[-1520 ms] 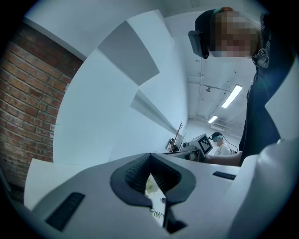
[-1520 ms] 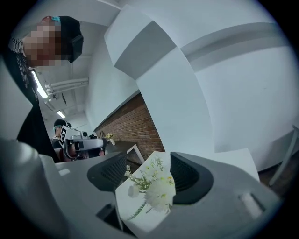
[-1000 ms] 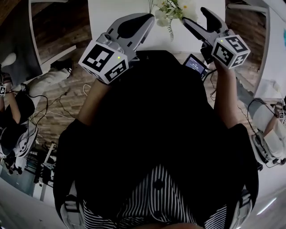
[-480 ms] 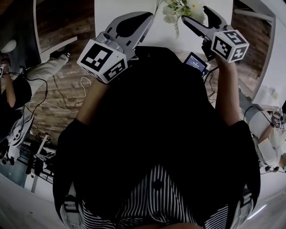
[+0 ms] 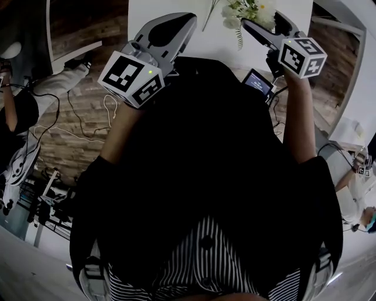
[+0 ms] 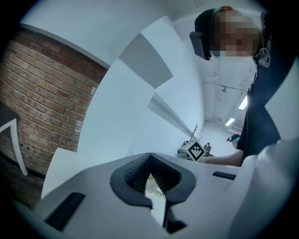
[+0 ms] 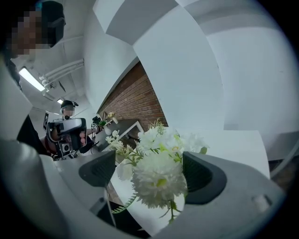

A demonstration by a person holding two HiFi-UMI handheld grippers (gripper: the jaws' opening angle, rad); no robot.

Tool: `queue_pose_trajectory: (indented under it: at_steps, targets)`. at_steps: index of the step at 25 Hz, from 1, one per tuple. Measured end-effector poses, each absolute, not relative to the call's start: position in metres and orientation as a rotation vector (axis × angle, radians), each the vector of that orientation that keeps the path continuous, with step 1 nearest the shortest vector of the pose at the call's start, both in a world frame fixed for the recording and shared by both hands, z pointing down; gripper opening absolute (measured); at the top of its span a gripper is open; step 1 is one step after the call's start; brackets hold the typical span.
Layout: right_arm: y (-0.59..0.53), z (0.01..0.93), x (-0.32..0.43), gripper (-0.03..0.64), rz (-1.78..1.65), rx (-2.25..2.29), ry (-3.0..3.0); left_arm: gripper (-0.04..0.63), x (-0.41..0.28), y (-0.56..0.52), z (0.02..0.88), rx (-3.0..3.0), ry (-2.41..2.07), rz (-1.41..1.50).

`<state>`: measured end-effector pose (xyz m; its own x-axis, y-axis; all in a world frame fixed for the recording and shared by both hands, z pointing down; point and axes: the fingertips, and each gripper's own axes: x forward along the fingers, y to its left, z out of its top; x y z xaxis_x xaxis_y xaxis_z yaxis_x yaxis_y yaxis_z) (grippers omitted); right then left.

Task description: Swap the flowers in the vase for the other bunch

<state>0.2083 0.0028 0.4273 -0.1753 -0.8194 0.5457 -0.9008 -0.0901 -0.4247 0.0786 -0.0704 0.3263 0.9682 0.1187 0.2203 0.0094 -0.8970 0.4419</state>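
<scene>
1. Left gripper: the jaws are drawn in to a thin slit with nothing between them. It hovers over the near part of the table, left of the bunch. I take it for the spare hand, kept close to steady something while the other one works.
2. Table: a white top that both grippers reach over. It seems to be where the swap is done.
3. Flowers: a white and green bunch on the table just ahead of the right gripper, with a fern frond drooping toward the person. No view shows the vase, so I cannot tell whether this bunch stands in it or is the other bunch.
4. Right gripper: the fingers are spread wide and tilted down. The blooms sit between the pads but clear of both. It is probably lining up to take the bunch. It would do better to grip lower, on the stems, because closing here would crush the heads.
</scene>
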Motion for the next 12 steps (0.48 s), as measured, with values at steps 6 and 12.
queue_pose_trajectory:
  at_steps: [6, 12]
  targets:
    - [0.007, 0.435, 0.208, 0.365, 1.114, 1.899, -2.011, 0.005, 0.074, -0.07, 0.327, 2.671, 0.057, 0.311]
    - [0.01, 0.445, 0.213, 0.189, 1.152, 1.881, -1.961, 0.005, 0.074, -0.071, 0.322, 2.676, 0.037, 0.281]
